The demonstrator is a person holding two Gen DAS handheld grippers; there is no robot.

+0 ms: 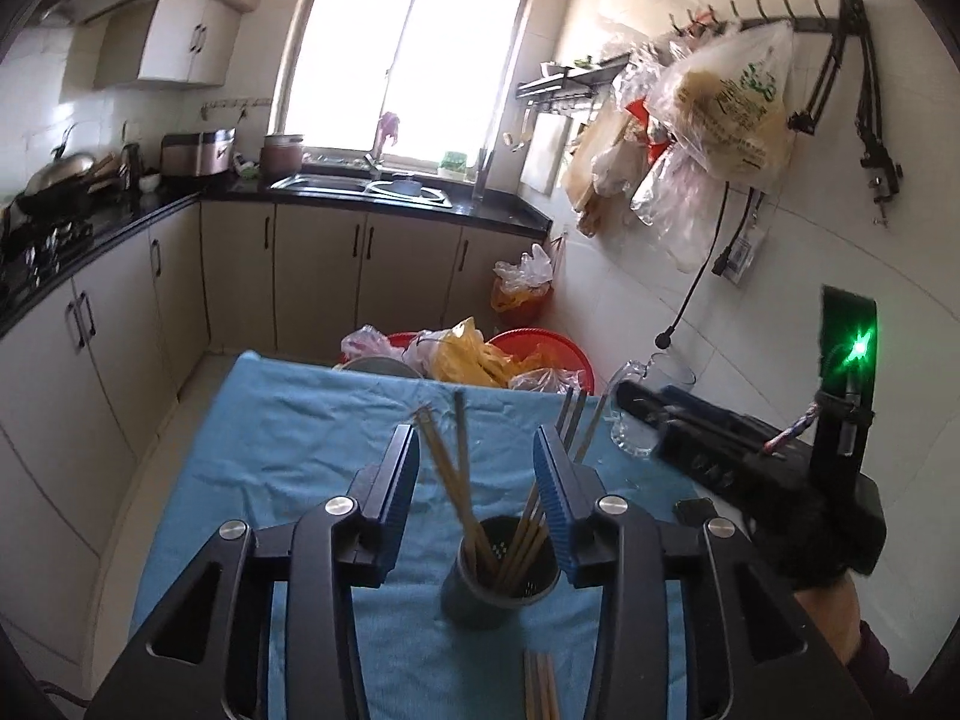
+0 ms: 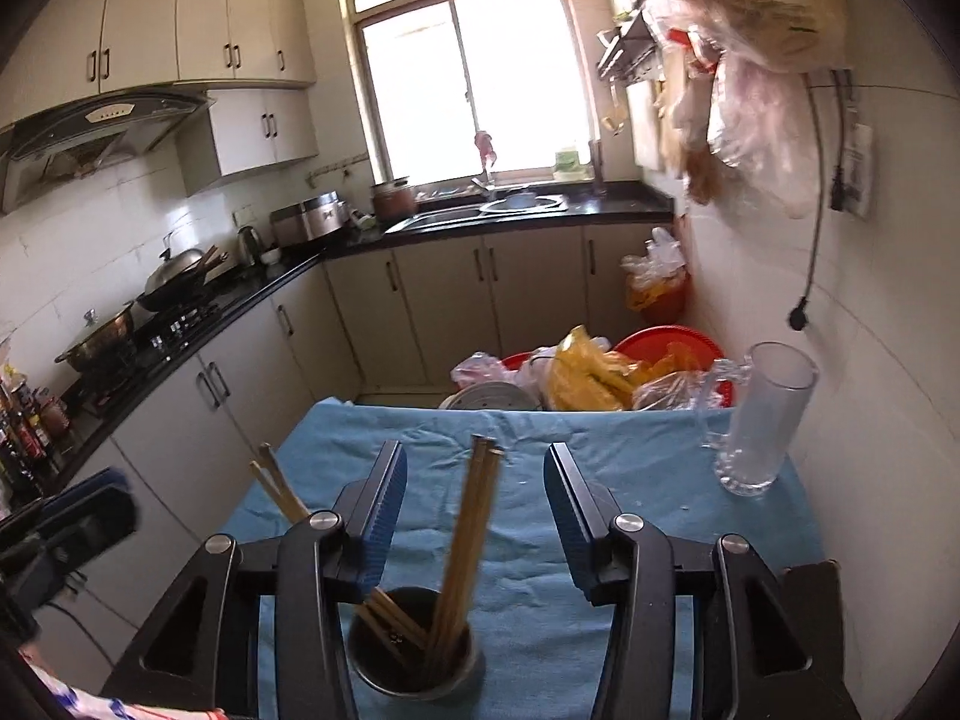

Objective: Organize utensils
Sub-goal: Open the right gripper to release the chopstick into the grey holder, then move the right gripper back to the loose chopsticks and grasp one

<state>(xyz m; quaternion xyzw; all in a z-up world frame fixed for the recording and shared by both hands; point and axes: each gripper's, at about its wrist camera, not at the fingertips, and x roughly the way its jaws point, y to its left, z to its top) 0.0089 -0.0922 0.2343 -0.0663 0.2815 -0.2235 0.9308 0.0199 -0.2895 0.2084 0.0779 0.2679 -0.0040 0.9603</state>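
Both grippers — left [image 1: 477, 462], right [image 2: 474, 480] — hovering with jaws spread, empty, over the chopsticks [image 2: 471, 546] in the cup [image 2: 414, 660] on the blue-clothed surface [image 2: 540, 570]; best lowered slowly — more chopsticks [image 1: 540, 687] lying nearby.

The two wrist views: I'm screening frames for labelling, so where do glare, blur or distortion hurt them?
Left wrist view: the window is blown out white, the chopsticks in the holder are motion-smeared, and a green light flares. Right wrist view: the window is again overexposed, the hanging plastic bags are blurred. Both bend straight edges at the rim.
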